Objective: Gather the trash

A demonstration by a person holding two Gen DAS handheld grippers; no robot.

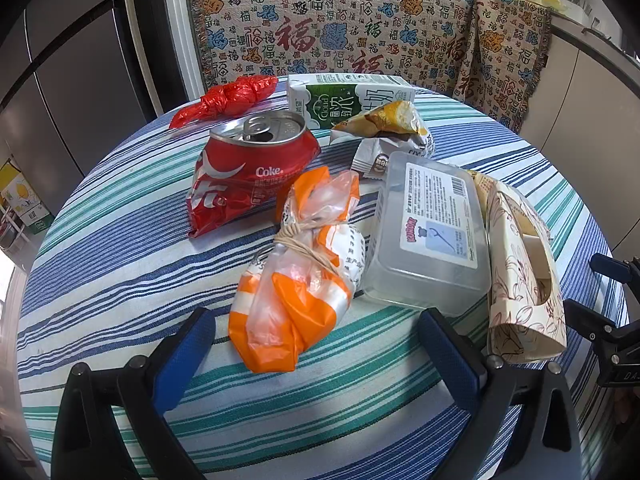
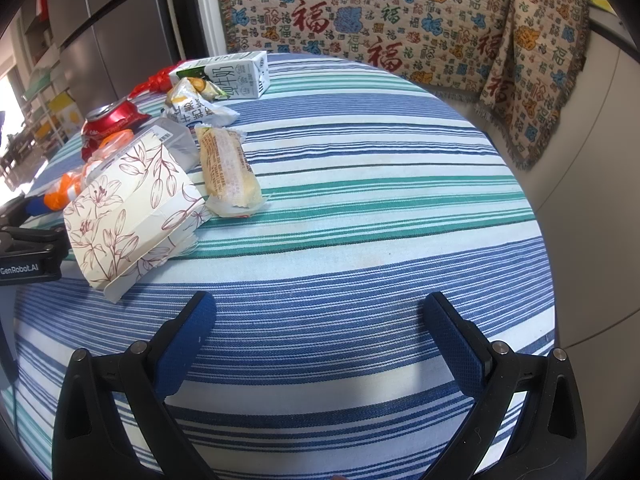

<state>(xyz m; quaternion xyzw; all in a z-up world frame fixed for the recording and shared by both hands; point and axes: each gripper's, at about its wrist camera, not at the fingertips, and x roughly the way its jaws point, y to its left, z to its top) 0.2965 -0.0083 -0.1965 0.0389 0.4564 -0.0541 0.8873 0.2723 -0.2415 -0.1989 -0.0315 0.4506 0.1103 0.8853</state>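
On the striped table, the orange plastic bag is lined up between the left gripper's wide jaws, though the crushed Coke can touching it could be knocked over if grabbed carelessly.

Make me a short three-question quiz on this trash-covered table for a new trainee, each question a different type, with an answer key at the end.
1. True or false: the Coke can is crushed and its tab is already opened.
2. Multiple choice: what lies nearest between the left gripper's fingers? A) milk carton B) orange-and-clear plastic bag tied with string C) red knotted bag
3. Fill in: in the right wrist view, the right gripper is open over bare ______, with the floral paper box off to its left.

Key: 1 true; 2 B; 3 striped tablecloth.
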